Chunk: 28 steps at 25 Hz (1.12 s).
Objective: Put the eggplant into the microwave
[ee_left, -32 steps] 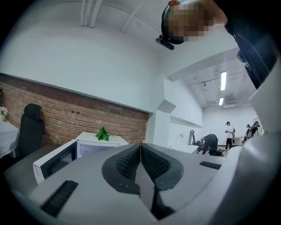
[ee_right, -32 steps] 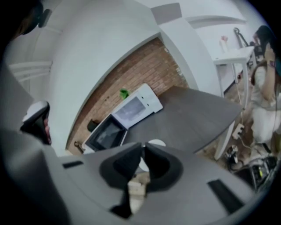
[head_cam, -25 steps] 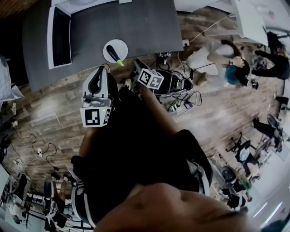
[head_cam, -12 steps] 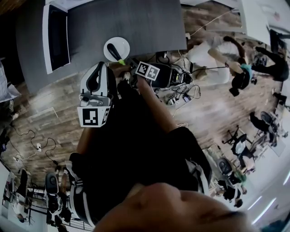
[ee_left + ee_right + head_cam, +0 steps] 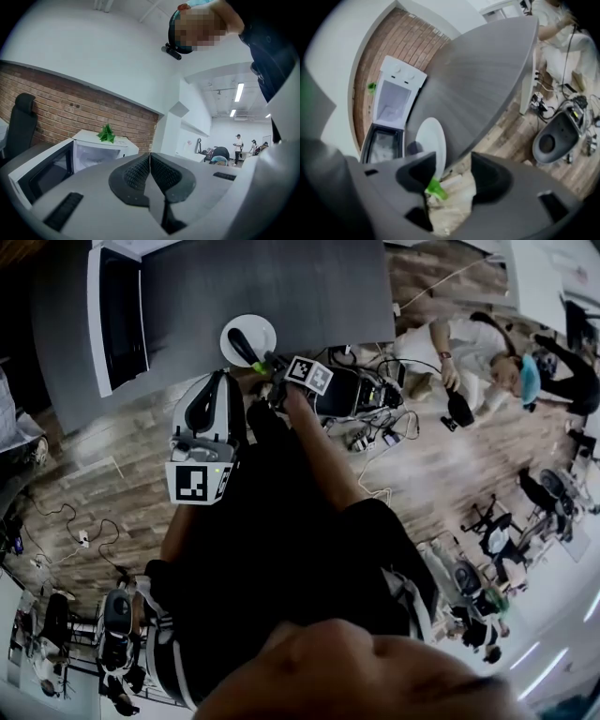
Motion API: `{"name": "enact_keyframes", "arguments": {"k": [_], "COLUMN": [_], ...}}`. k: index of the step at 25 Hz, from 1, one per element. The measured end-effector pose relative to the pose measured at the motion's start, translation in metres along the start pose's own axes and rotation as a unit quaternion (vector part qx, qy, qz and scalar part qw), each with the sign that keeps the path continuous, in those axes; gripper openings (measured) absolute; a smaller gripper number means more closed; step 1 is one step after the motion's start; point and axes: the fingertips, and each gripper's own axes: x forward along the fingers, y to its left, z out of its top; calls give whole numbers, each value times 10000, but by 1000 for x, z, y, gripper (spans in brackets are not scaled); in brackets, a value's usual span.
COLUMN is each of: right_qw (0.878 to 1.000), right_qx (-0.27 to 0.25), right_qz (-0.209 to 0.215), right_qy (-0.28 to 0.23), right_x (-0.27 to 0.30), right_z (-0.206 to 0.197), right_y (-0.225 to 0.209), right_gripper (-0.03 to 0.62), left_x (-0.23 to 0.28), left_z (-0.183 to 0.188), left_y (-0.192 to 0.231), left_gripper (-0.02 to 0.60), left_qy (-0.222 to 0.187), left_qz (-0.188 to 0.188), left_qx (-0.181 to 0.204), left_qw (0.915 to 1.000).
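Eggplant (image 5: 240, 343): lying on white plate (image 5: 265, 326) at near edge of grey table (image 5: 300, 287), well apart from open-doored microwave (image 5: 117, 320). Right gripper (image 5: 450, 180): opening wide at the jaws, straddling the green stem end, not clamping it. Left gripper (image 5: 150, 157): holding nothing, pressing jaws together, pointing towards microwave.

From the plate (image 5: 261, 332) at the worktop's (image 5: 281, 287) near edge, bare worktop runs toward 10 o'clock up to the open microwave (image 5: 117, 315), whose swung-out door (image 5: 40, 171) flanks the cavity, and lies free from 12 to 2 o'clock.
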Motion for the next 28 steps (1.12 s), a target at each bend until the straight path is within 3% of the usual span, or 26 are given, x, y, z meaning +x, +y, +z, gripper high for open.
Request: {"name": "enact_keyframes", "arguments": {"k": [18,22,28], "right_qw": [9996,9983,9957], "right_qx": [222,364,547], "right_qz": [158,449,744], "right_qy": [-28,-63,-102], "right_x": [5,6,4], "right_z": [-10,-13,-15], "right_y": [-4,4,9], "right_gripper": [228,138,95], "left_x": [-2,-2,-3], "left_z": [-14,-20,-20], "left_y": [5,8,8], "left_gripper": [40,40,40], "left_qy": [167,177,225], "left_qz": [-18,3,25], "left_qx": [-173,-227,-231], "left_qw": [9997,9996,9995]}}
